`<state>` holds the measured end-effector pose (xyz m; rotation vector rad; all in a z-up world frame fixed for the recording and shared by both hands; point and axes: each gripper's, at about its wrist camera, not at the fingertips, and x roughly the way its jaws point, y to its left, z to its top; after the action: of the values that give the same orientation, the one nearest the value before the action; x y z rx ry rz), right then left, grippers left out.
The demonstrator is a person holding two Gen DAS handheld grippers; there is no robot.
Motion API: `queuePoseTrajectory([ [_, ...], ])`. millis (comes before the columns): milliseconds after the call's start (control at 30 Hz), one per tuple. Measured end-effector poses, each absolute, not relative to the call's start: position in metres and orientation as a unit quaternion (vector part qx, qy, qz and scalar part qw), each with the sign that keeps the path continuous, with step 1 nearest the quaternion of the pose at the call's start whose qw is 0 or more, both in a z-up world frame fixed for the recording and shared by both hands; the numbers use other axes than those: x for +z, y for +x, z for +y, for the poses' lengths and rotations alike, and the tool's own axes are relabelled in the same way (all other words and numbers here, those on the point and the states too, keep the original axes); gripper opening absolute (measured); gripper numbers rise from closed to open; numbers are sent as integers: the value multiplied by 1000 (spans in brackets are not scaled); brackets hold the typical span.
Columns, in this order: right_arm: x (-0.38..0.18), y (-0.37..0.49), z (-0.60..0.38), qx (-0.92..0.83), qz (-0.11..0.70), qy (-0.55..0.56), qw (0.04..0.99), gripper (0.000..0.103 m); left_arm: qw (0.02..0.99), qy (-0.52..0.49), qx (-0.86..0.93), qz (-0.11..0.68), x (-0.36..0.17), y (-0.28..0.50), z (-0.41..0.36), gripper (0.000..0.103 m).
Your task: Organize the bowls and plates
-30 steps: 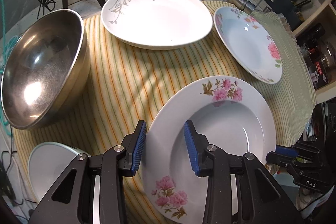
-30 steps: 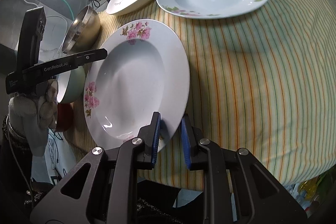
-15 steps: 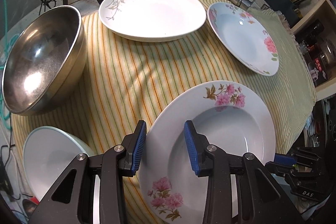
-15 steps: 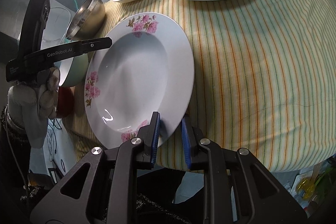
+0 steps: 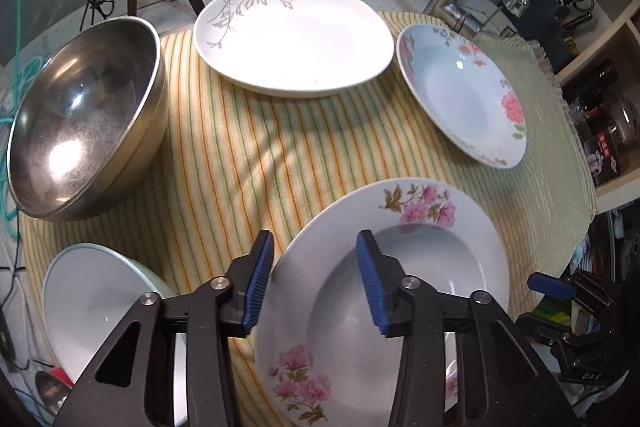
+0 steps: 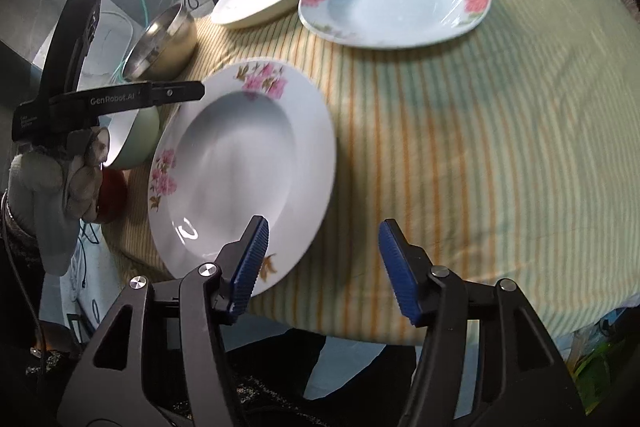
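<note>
At the bottom of the right wrist view, the right gripper (image 6: 322,259) is seen with its jaws spread; they have just been opening, and nothing is pinched between them. Its left pad stands over the near rim of the pink-flowered plate (image 6: 240,163), which lies flat on the striped cloth (image 6: 460,147) at centre left, overhanging the cloth's near edge. It is judged that the plate has been set down there and let go.

In the left wrist view, the left gripper (image 5: 314,285) is shown at the bottom centre, its jaws partly spread and lately widened a little, straddling the same plate's rim without pressing on it. The placing seems to be steadied or merely attended by this hand.

Just left of the plate, a pale green bowl (image 5: 92,311) sits at the lower left of that frame. Farther up the left side, a steel bowl (image 5: 84,123) rests tilted on the cloth's edge. At the upper centre a white leaf-patterned plate (image 5: 296,35) is laid, and at the upper right a blue-tinted rose plate (image 5: 460,91), both well apart from the near one; they are judged still to be gathered.
</note>
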<state>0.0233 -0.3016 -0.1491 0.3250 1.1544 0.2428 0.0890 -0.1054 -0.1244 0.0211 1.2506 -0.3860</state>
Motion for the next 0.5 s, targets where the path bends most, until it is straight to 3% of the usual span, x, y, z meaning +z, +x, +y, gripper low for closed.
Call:
queuePoseTrajectory([
  [500,-120,87,-408,72,484,161,857,60,811,-131,-197,536,-108,96,-146,43],
])
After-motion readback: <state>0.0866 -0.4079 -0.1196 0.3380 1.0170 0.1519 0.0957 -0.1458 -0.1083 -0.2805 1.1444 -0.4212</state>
